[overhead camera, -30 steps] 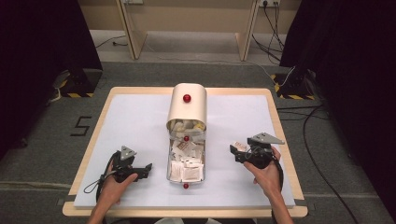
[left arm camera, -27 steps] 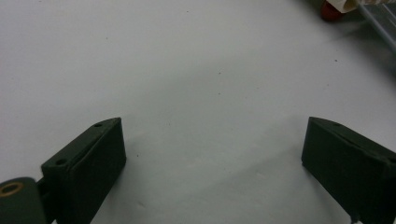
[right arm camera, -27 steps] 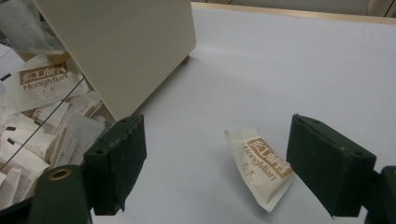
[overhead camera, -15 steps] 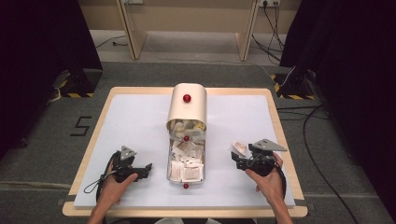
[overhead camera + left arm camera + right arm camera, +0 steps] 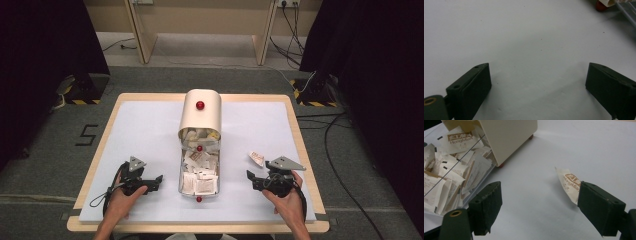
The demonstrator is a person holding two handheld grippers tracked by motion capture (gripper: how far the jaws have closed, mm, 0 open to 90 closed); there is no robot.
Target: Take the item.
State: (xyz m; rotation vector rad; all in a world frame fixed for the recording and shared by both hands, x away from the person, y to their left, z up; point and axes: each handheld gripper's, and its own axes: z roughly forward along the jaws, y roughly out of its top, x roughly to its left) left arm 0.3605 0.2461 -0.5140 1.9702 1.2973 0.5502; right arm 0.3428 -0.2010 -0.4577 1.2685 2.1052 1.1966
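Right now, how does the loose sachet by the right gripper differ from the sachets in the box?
The loose sachet lies alone on the white table, beside the right gripper; the box sachets are heaped together, overlapping. The loose one is out in the open; the others sit inside the clear-walled box, some under its cream cover. Both kinds are white with brown HongMian print.
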